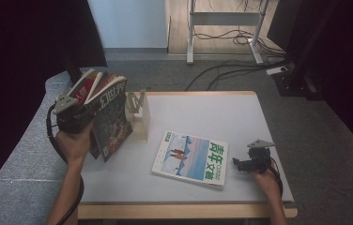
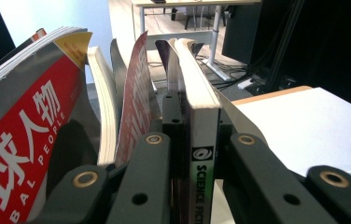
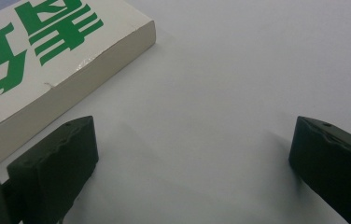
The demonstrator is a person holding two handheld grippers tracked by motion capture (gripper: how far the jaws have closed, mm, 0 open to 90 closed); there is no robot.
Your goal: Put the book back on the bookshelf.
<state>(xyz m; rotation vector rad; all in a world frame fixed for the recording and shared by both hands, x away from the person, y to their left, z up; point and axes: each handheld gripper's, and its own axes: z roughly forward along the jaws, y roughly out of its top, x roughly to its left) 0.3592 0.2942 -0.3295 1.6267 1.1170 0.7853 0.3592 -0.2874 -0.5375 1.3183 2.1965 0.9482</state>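
My left gripper (image 1: pixel 73 117) is raised over the table's left edge, shut on a bundle of several magazines (image 1: pixel 110 115) that fan out above it. In the left gripper view the jaws (image 2: pixel 194 135) clamp a spine reading "SCIENCE FICTION" (image 2: pixel 204 126), and a red-covered magazine (image 2: pixel 19 140) leans away at the left. A white magazine with green characters (image 1: pixel 191 158) lies flat on the table. My right gripper (image 1: pixel 241 164) rests just right of it, open. In the right gripper view its jaws (image 3: pixel 192 154) hold nothing, and the magazine's corner (image 3: pixel 47 60) lies beside the left jaw.
A white bookend stand (image 1: pixel 139 115) is upright on the grey tabletop (image 1: pixel 212 112), just right of the held bundle. A grey padded surface (image 1: pixel 19 159) borders the table on the left. Desk legs and cables (image 1: pixel 226 37) cross the floor beyond.
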